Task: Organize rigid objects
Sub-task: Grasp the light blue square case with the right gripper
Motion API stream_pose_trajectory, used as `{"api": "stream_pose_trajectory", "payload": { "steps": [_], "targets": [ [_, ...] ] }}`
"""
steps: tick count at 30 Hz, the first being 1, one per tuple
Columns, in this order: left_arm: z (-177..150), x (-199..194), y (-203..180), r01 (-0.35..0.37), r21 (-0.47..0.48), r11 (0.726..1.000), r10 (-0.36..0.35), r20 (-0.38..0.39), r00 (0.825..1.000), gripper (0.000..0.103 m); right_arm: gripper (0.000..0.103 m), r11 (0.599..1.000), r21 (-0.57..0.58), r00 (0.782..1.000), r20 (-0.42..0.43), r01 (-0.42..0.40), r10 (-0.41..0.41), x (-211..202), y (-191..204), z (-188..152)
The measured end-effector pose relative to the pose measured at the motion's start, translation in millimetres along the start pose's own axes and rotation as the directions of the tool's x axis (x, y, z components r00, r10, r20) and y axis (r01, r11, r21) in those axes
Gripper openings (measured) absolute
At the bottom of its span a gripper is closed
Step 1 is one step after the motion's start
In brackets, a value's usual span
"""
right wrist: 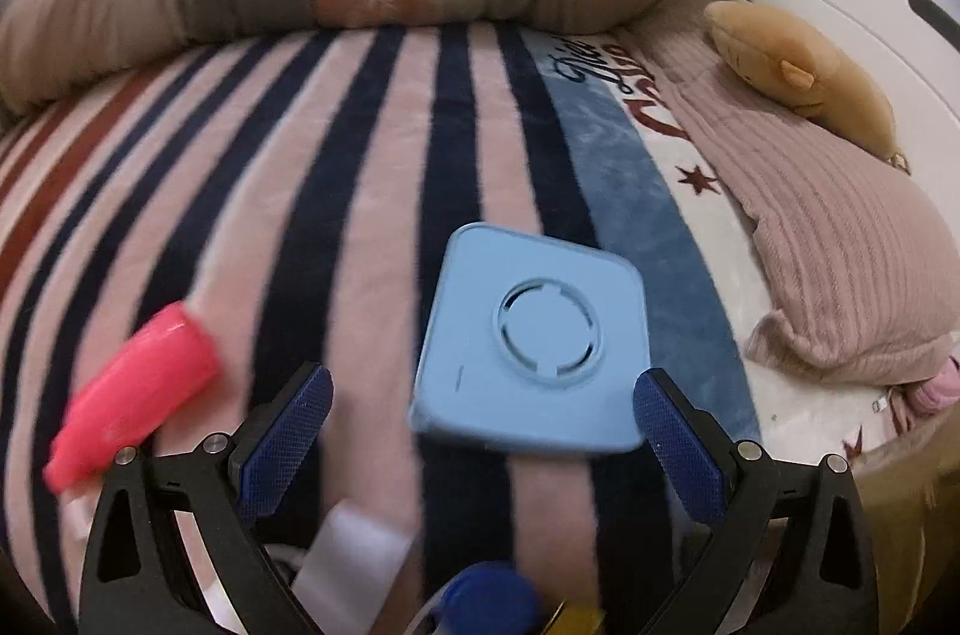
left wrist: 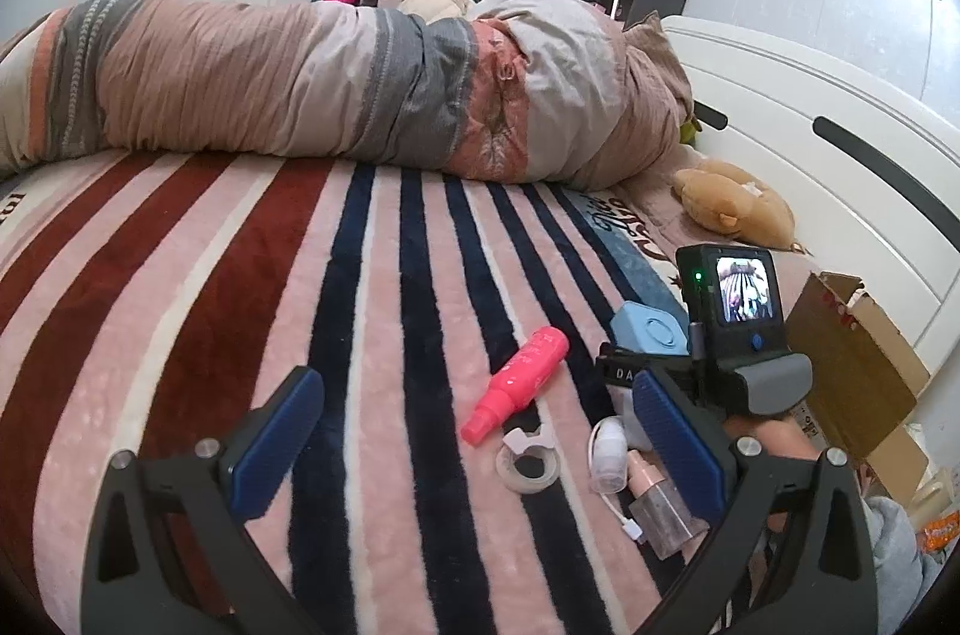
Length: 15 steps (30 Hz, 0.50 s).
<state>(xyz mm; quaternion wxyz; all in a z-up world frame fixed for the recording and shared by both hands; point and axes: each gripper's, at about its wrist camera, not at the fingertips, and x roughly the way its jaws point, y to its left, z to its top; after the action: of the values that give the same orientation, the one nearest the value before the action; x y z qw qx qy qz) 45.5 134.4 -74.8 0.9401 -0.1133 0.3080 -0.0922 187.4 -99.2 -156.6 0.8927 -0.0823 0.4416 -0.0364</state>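
A light blue square case (right wrist: 531, 344) lies on the striped blanket (right wrist: 360, 155), just ahead of my open right gripper (right wrist: 483, 431), between its blue pads. A pink spray bottle (right wrist: 132, 389) lies to its left. In the left wrist view my left gripper (left wrist: 474, 446) is open and empty above the blanket, with the pink bottle (left wrist: 522, 380), a clear tape ring (left wrist: 528, 464), a white earphone case with cable (left wrist: 606, 449) and a clear bottle (left wrist: 657, 503) ahead of it. The blue case (left wrist: 648, 329) shows beyond the right gripper's body (left wrist: 735, 329).
A rolled quilt (left wrist: 336, 83) lies across the bed's far side. A tan plush toy (left wrist: 735, 203) rests by the white headboard (left wrist: 810, 113). A cardboard box (left wrist: 852, 365) stands off the bed's right edge. Blurred white and blue items (right wrist: 480, 599) sit under the right gripper.
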Motion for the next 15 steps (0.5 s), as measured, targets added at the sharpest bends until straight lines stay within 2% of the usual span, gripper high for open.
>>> {"api": "stream_pose_trajectory", "payload": {
  "steps": [2, 4, 5, 6, 10, 13, 15],
  "targets": [
    [-1, 1, 1, 0.002, -0.005, 1.000, -0.002, -0.005, 1.000, 0.102, 0.101, 1.000, 0.008, 1.000, 0.003, -0.014, 0.014, 5, -5, 3],
    [-2, 1, 2, 0.002, -0.004, 1.000, -0.002, -0.007, 1.000, 0.102, 0.090, 1.000, 0.007, 1.000, 0.012, -0.027, 0.027, 6, -5, 5],
    [-3, 2, 2, -0.001, -0.003, 1.000, 0.001, -0.009, 1.000, 0.102, 0.071, 1.000, -0.009, 1.000, 0.024, -0.012, 0.012, 3, -7, 5],
    [-3, 3, 2, -0.005, -0.002, 1.000, 0.005, -0.010, 1.000, 0.102, 0.059, 1.000, -0.023, 0.999, 0.034, -0.009, 0.010, 2, -7, 7],
    [-4, 3, 5, -0.002, -0.013, 1.000, 0.001, -0.014, 1.000, 0.102, 0.059, 0.996, -0.053, 0.998, 0.018, -0.065, 0.066, -3, -10, 6],
    [-5, 2, 7, -0.007, -0.020, 1.000, 0.007, -0.010, 1.000, 0.102, 0.080, 0.999, -0.017, 0.999, -0.004, -0.042, 0.042, 2, -17, 8],
    [-6, 1, 9, -0.011, -0.022, 1.000, 0.011, -0.011, 1.000, 0.102, 0.087, 0.999, -0.027, 0.999, -0.007, -0.035, 0.035, 7, -19, 7]
  ]
}}
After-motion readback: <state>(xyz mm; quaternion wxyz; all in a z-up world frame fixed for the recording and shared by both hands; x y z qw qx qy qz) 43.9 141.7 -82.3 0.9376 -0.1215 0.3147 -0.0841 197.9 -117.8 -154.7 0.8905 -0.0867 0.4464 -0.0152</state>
